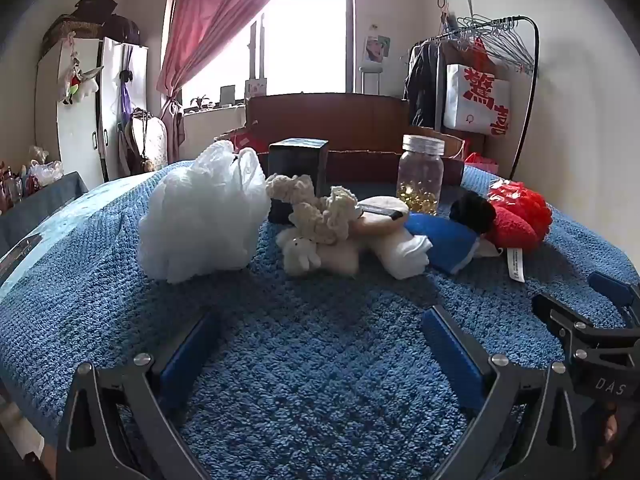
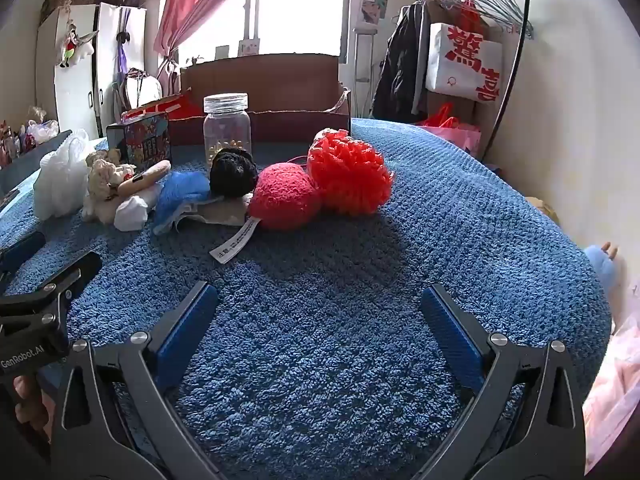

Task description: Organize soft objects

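A row of soft things lies across the blue towel (image 1: 320, 360): a white mesh pouf (image 1: 204, 216), a cream crocheted toy (image 1: 316, 212), a small plush bunny (image 1: 302, 254), a white cloth roll (image 1: 404, 252), a blue cloth (image 1: 444, 240), a black pompom (image 1: 472, 210), a red plush ball (image 2: 284, 196) and a red mesh pouf (image 2: 350, 172). My left gripper (image 1: 320, 344) is open and empty, short of the pile. My right gripper (image 2: 320, 320) is open and empty too, in front of the red ball. Each gripper shows at the other view's edge.
Behind the pile stand a dark box (image 1: 298, 168), a glass jar (image 1: 420, 176) with yellow beads and an open cardboard box (image 2: 276, 92). A clothes rack (image 2: 480, 40) with a white bag stands at the right, a wardrobe (image 1: 88, 108) at the left.
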{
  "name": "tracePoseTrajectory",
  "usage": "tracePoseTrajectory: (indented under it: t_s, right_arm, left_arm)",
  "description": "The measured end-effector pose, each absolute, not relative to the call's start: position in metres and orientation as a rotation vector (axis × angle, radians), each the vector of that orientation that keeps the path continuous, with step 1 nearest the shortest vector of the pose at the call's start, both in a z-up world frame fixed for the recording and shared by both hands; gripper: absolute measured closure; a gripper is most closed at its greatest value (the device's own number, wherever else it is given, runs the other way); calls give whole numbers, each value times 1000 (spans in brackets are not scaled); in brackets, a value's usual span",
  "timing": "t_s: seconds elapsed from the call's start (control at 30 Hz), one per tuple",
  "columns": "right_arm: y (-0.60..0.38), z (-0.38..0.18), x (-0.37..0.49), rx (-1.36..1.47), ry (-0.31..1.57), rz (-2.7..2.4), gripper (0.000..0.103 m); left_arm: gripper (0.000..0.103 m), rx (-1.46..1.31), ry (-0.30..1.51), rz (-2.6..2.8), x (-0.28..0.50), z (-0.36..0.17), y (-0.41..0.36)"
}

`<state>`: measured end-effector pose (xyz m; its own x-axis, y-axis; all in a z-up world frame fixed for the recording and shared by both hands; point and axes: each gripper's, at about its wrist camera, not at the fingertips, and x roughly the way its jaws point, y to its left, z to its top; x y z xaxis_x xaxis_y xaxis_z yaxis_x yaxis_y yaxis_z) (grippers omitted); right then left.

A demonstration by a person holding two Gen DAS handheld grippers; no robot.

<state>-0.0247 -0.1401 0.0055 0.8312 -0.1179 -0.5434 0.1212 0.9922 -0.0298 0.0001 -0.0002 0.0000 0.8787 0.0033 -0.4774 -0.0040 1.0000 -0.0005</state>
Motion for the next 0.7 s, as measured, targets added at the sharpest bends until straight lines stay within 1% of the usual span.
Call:
tracePoseTrajectory:
  t_s: [0.7]
  right_arm:
    - [-141,5,-24,3,573,-128,0]
  left_arm:
    - [0,-7,499,3,0,0,0]
